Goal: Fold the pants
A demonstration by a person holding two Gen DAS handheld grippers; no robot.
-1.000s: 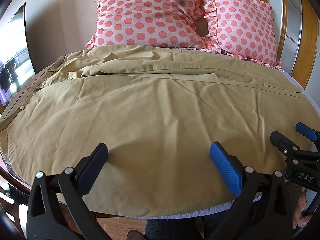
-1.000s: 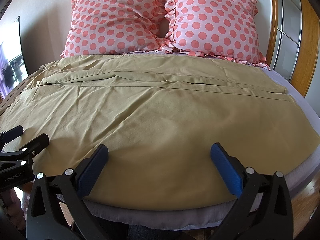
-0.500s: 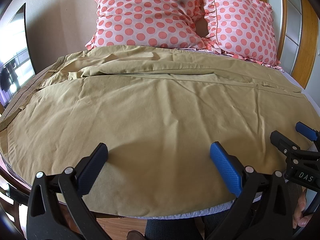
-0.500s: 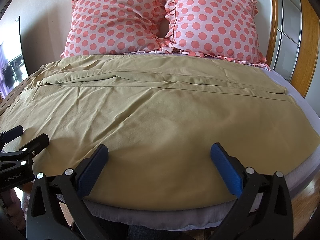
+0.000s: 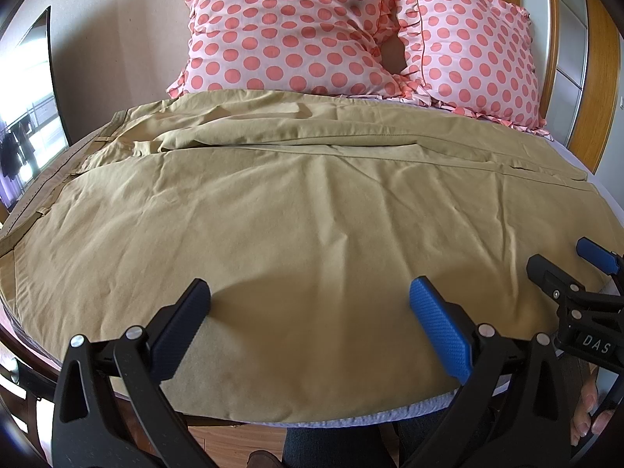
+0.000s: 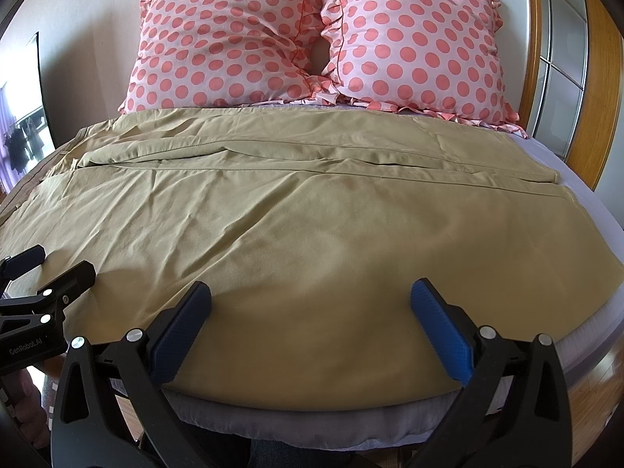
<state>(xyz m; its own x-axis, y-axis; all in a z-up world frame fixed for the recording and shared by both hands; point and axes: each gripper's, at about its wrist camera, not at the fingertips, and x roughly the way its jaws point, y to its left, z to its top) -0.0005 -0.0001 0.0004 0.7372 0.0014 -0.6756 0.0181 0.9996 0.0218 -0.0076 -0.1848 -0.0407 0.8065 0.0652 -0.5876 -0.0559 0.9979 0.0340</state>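
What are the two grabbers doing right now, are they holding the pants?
Left gripper: open, jaws wide apart above the tan pants, holding nothing.
Right gripper: open, jaws wide apart above the pants, holding nothing.

Pants' [image 5: 296, 234] waistband end beyond left edge.

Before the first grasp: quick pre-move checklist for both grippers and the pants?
1. Left gripper open, empty: ok.
2. Right gripper open, empty: ok.
3. Khaki cotton pants spread flat on the bed: ok, light wrinkles.
4. Near pants edge within the fingers' span: ok.
5. Far leg lying smooth: not ok, bunched toward the waistband.
6. Pink polka-dot pillows apart from the far pants edge: cannot tell.
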